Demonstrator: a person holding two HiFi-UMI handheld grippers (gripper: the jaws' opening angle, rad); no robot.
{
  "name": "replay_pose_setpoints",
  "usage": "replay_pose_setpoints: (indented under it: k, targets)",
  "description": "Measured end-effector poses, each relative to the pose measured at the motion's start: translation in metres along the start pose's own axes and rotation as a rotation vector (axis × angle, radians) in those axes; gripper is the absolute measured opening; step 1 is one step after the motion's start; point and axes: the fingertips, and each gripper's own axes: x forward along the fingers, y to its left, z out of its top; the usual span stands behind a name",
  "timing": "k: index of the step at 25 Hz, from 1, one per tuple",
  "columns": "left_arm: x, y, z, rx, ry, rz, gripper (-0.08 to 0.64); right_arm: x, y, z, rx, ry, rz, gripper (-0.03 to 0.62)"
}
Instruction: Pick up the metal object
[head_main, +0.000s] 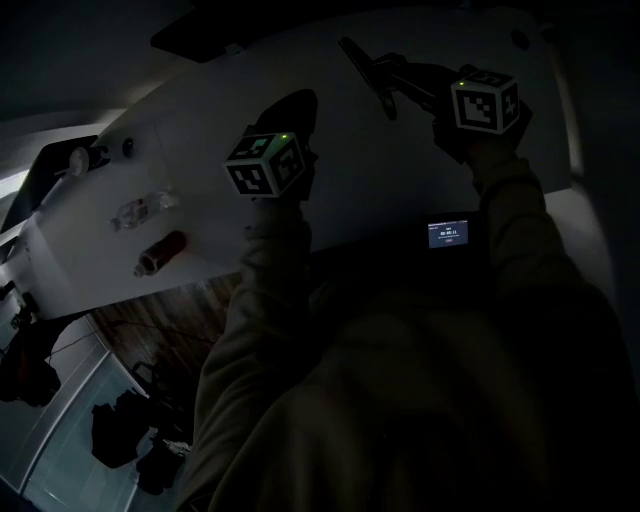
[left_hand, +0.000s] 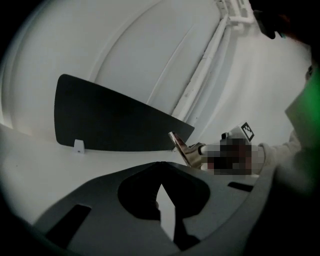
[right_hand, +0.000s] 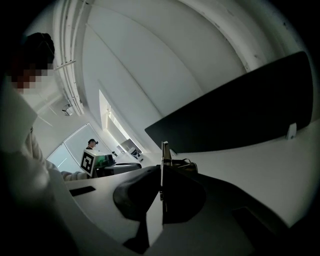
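Right gripper is clamped on the metal object, a thin, flat piece that stands edge-on between the closed jaws and sticks out past their tips. In the head view the metal object reaches up and left from that gripper over the white surface. From the left gripper view it shows as a shiny angled strip just before the corner of a black panel. Left gripper has its jaws together at the tips with nothing between them, and hangs over the surface near the right one. A clear bottle and a reddish cylinder lie near the surface's left end, well apart from both grippers.
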Motion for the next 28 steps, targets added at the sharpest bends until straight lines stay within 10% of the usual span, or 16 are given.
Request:
replay_pose_setpoints:
  k: [28]
  targets:
    - [-0.105, -0.045, 0.221, 0.252, -0.309, 0.014, 0.005, -0.086, 0.158, 0.223, -0.356, -0.314, 0.012, 0.023]
